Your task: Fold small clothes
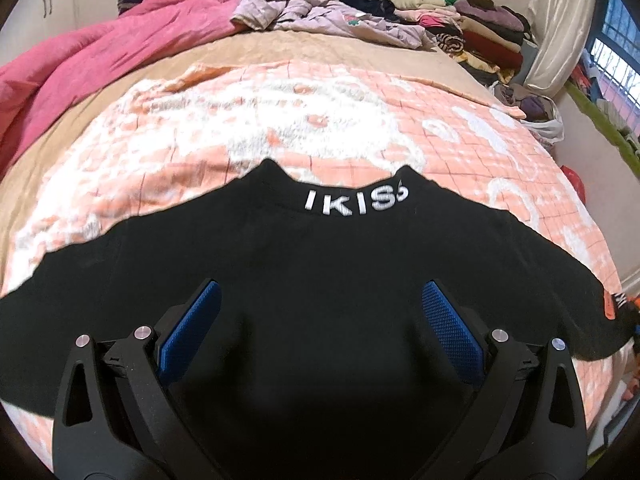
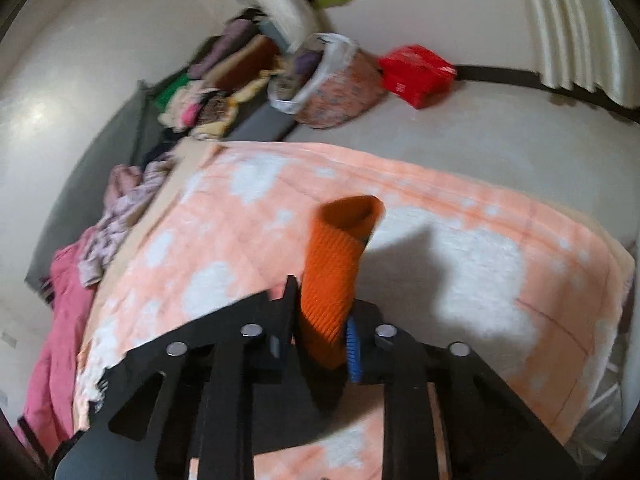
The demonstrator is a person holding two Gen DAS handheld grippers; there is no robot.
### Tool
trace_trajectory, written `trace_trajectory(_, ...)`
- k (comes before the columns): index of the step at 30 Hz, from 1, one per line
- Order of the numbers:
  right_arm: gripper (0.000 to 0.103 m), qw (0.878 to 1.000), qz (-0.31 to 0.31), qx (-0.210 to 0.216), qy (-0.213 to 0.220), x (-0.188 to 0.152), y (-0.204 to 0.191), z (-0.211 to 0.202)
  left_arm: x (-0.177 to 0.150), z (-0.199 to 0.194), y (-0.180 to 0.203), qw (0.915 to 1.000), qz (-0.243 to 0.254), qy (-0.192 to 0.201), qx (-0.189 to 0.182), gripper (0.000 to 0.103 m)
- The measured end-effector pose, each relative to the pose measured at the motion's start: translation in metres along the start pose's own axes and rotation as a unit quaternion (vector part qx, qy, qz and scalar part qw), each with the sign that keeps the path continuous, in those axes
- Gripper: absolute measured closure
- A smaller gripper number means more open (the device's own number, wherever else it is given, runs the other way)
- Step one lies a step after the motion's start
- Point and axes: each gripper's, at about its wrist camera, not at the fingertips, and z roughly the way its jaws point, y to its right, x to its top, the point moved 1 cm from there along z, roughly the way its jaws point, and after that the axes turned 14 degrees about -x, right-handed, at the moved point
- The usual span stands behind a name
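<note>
A small black top with white letters on its collar lies spread flat on the orange and white blanket, collar pointing away from me. My left gripper hovers open over the middle of the top, its blue pads wide apart and empty. An orange ribbed cuff shows at the end of the right sleeve. In the right wrist view my right gripper is shut on that orange ribbed cuff and holds it lifted above the blanket.
A pink quilt lies at the left of the bed. Loose pale clothes and a stack of folded clothes sit at the far end. On the floor are a bag of clothes and a red box.
</note>
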Motion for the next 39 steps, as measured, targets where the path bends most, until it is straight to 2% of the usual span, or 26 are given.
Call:
trace_trajectory(2, 0.085, 0.999, -0.025, 0.021, 0.014, -0.001, -0.019, -0.015, 0.003, 0.0, 0.001, 1.0, 0.001, -0.001, -0.007, 0.008)
trace_trajectory(7, 0.087, 0.994, -0.072, 0.074, 0.015, -0.009, -0.076, -0.043, 0.01, -0.004, -0.003, 0.9998, 0.003, -0.005, -0.018, 0.008)
trace_trajectory(13, 0.087, 0.98, -0.135, 0.148, 0.012, -0.036, -0.158, -0.072, 0.017, -0.024, -0.018, 0.9996, 0.003, 0.008, -0.028, 0.008)
trace_trajectory(18, 0.087, 0.965, -0.179, 0.189, -0.004, -0.071, -0.217, -0.083, 0.019, -0.042, -0.04, 0.9991, -0.014, 0.014, -0.036, 0.008)
trace_trajectory(23, 0.087, 0.951, -0.221, 0.214, -0.021, -0.106, -0.264, -0.09, 0.019, -0.056, -0.065, 0.9985, -0.038, 0.025, -0.03, 0.008)
trace_trajectory(29, 0.087, 0.935, -0.263, 0.234, -0.043, -0.154, -0.311, -0.099, 0.014, -0.071, -0.087, 0.9962, -0.065, 0.031, -0.048, 0.008)
trace_trajectory(33, 0.087, 0.926, -0.284, 0.241, -0.061, -0.18, -0.329, -0.099, 0.009, -0.077, -0.1, 0.9942, -0.085, 0.03, -0.059, 0.008)
trace_trajectory(38, 0.084, 0.911, -0.319, 0.25, -0.078, -0.213, -0.353, -0.101, 0.003, -0.085, -0.117, 0.9897, -0.117, 0.038, -0.072, 0.008)
trace_trajectory(39, 0.078, 0.908, -0.326, 0.25, -0.08, -0.219, -0.356, -0.101, 0.002, -0.086, -0.121, 0.9886, -0.124, 0.039, -0.076, 0.009)
